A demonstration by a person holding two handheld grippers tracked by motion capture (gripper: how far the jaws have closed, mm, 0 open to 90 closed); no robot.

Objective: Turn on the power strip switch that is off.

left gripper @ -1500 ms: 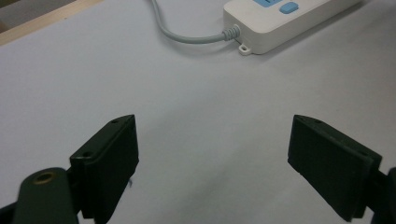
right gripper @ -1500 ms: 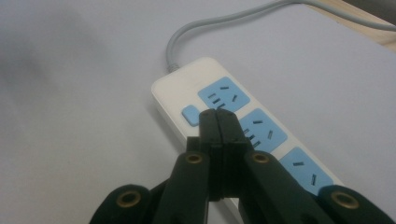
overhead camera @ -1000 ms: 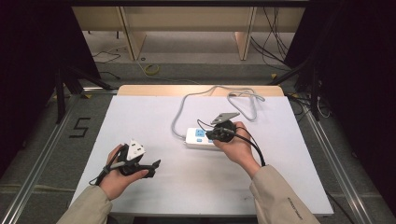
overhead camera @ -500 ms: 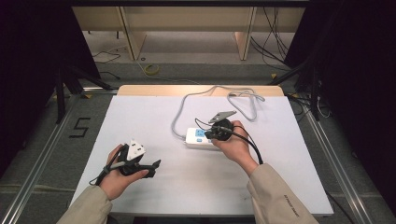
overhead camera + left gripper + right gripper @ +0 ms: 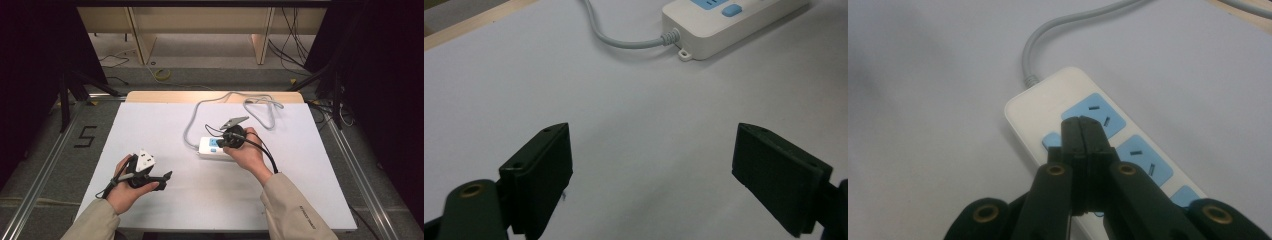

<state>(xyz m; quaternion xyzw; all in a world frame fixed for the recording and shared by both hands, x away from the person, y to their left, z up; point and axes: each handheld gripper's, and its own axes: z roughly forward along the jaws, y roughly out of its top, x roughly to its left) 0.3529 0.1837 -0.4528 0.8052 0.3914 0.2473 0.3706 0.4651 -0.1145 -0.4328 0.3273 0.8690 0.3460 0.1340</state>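
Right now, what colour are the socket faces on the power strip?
Light blue, on a white power strip; clearest in the right gripper view.

We wore beige sleeves (image 5: 290, 210); our left gripper (image 5: 651, 175) had broad black jaws with brass-coloured rivets — our right gripper (image 5: 1081, 131) likewise, trailing a black cable (image 5: 265, 152).

Your left hand (image 5: 122, 187) holds the left gripper (image 5: 162, 176) low at the near left, forearm entering from the bottom edge. Its jaws stand wide apart with nothing between them. Your right hand (image 5: 248, 152) holds the right gripper (image 5: 1081, 131) farther forward, near centre, wrist angled inward. Its jaws are pressed together, pads meeting face to face, tips pointing downward. Both sleeves are beige.
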